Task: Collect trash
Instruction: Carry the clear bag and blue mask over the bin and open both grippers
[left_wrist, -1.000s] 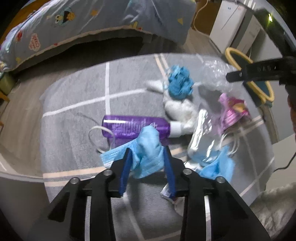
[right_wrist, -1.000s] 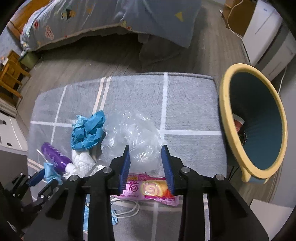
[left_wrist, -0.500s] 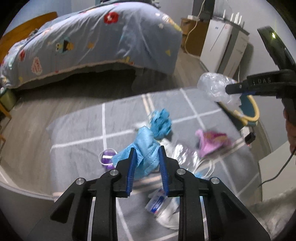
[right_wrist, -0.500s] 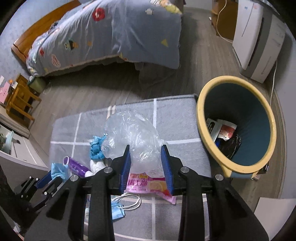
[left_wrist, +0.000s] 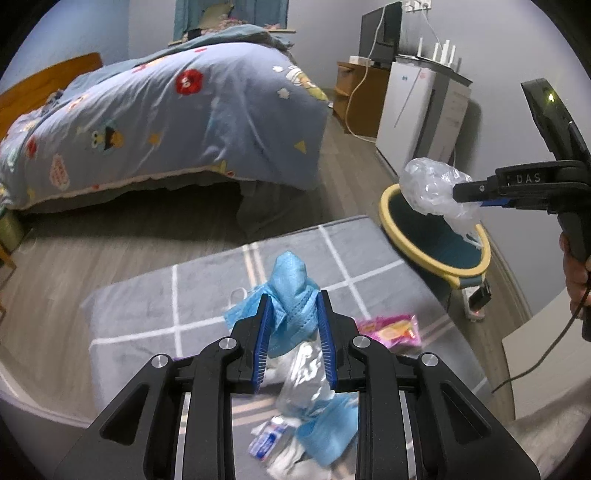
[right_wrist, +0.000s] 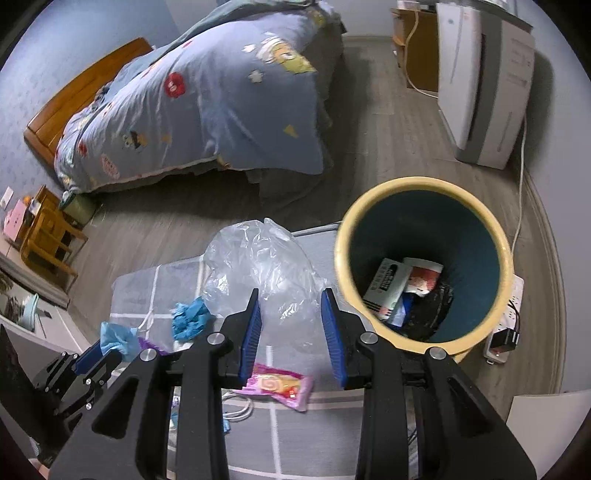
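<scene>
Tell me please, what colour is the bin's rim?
Pale yellow; the bin is teal inside, clearest in the right wrist view.

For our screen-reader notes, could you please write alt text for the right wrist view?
The right gripper holds a crumpled clear plastic bag beside an open yellow-rimmed bin with trash inside. Below lie a grey rug, a pink snack wrapper and a bed beyond.

Both grippers' jaws clamped, aloft
</scene>
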